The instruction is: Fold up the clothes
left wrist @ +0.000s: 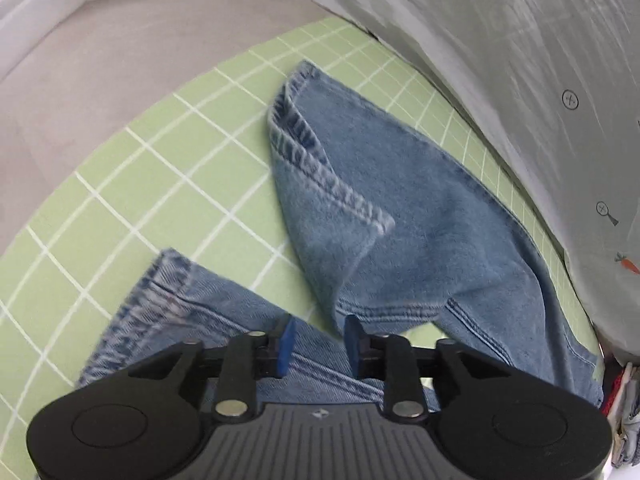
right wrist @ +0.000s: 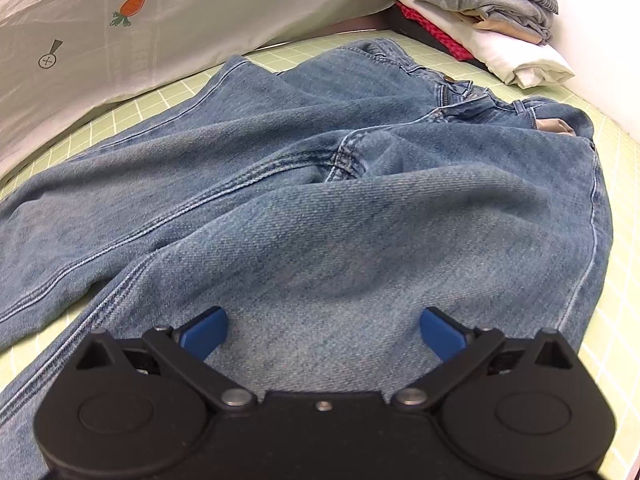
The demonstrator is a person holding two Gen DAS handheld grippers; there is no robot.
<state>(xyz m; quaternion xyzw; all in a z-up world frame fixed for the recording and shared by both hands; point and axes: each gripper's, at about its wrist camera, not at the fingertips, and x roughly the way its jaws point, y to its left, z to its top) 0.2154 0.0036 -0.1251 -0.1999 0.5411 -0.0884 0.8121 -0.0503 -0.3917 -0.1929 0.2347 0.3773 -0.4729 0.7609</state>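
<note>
From your left wrist, the left tongs (left wrist: pixel 319 342) stand spread, pinching nothing, above the jeans (left wrist: pixel 400 208) legs, splayed apart on the green grid mat (left wrist: pixel 160 168). From your right wrist, the right tongs (right wrist: pixel 322 336) gape wide over unfolded denim; folded clothes (right wrist: pixel 492 20) are stacked beyond. No fold looks made yet.

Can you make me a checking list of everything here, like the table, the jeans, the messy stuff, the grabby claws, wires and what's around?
Surface: green grid mat, flat, mostly bare on its left.
Job's things: blue jeans spread out, wrinkled, not yet folded; leg hems lie apart.
Clutter: stack of folded clothes at the mat's far corner.
Grippers: left gripper open over a leg; right gripper open over the denim.
Cables: nothing seen.
Surroundings: grey carrot-print cloth beside the mat.
</note>
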